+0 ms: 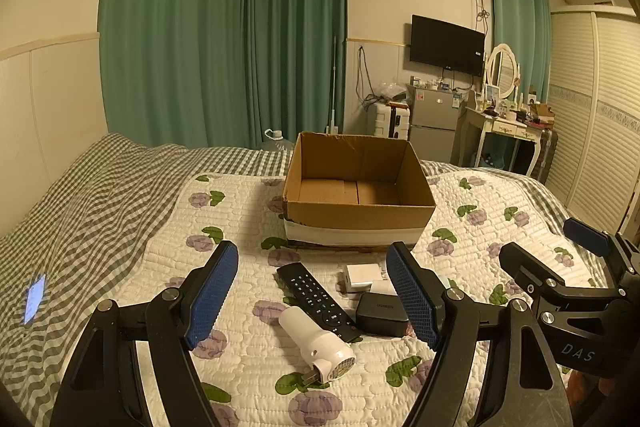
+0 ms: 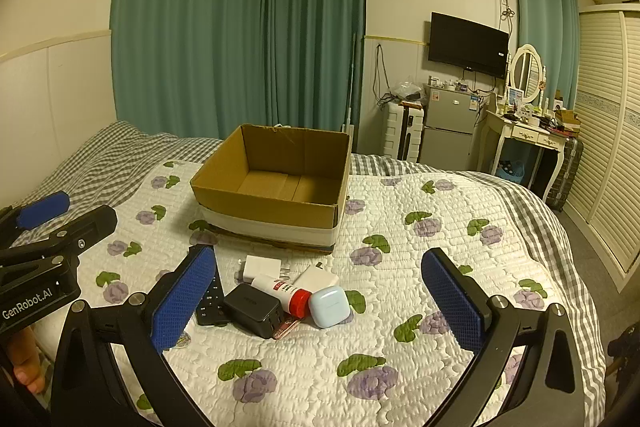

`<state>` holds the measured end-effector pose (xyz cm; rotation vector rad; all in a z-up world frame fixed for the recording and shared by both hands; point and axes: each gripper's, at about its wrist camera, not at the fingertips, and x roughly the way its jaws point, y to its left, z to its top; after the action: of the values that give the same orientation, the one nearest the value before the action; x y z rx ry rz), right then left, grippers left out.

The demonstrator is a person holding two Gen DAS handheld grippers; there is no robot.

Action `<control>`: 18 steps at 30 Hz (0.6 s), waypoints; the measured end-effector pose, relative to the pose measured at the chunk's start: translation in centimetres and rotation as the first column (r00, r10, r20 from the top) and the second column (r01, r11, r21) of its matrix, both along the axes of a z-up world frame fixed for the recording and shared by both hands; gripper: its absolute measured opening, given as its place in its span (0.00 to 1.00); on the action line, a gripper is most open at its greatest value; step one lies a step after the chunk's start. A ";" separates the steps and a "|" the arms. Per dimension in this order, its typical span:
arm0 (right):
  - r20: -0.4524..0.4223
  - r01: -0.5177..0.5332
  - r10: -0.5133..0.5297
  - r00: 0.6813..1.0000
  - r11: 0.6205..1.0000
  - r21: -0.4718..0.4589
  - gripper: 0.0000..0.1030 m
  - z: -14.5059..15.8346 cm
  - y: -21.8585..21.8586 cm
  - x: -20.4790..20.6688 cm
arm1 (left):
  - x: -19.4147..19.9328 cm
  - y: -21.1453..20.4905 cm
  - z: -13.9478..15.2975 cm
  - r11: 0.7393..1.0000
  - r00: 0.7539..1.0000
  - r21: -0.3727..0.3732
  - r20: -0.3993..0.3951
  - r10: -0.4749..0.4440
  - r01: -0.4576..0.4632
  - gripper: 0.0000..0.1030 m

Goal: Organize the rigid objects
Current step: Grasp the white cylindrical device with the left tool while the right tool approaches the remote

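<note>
An open cardboard box [image 1: 360, 217] [image 2: 264, 217] stands empty on the quilted bed. In front of it lie a black remote [image 1: 316, 301] [image 2: 211, 303], a white cylinder device [image 1: 318, 347], a black charger block [image 1: 380, 313] [image 2: 254, 309], a white charger [image 1: 362, 277] [image 2: 262, 267], a white tube with red cap [image 2: 282, 293], a pale blue earbud case [image 2: 330, 307] and a white block [image 2: 316, 277]. My left gripper [image 1: 312, 303] is open above the remote and cylinder. My right gripper [image 2: 320, 303] is open above the pile. Both are empty.
The floral quilt [image 2: 400, 227] lies over a grey checked sheet [image 1: 100, 195]. A lit phone [image 1: 35, 299] lies on the sheet at the left. Green curtains, a fridge [image 2: 448, 127], a TV and a dressing table [image 2: 528, 135] stand beyond the bed.
</note>
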<state>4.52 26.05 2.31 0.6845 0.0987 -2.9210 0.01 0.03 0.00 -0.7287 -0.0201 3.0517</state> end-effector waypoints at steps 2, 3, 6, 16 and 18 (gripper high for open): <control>0.003 -0.001 0.001 1.000 1.000 0.001 1.00 -0.1 -0.1 0.0 | 0.4 -0.2 -0.2 1.000 1.000 -0.004 0.001 -0.001 0.001 0.77; 0.006 -0.002 0.002 1.000 1.000 0.001 1.00 -0.1 0.0 -0.1 | 0.3 -0.1 -0.1 1.000 1.000 -0.005 0.001 -0.001 0.001 0.77; 0.010 -0.002 0.003 1.000 1.000 -0.004 1.00 -0.3 0.2 -0.2 | 0.3 -0.2 0.0 1.000 1.000 -0.010 0.002 0.000 0.000 0.77; 0.032 0.000 0.001 0.999 1.000 -0.019 1.00 -1.1 0.8 -0.8 | -1.2 -0.4 -1.5 1.000 0.999 0.000 0.027 0.027 -0.027 0.77; 0.042 0.000 0.001 0.999 1.000 -0.022 1.00 -1.4 1.0 -1.0 | -2.0 -0.7 -3.0 0.999 0.996 0.005 0.072 0.050 -0.050 0.77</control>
<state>3.54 27.01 0.95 0.7421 0.0620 -2.9013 -2.02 -0.68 -3.00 -0.8507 -0.0499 3.0688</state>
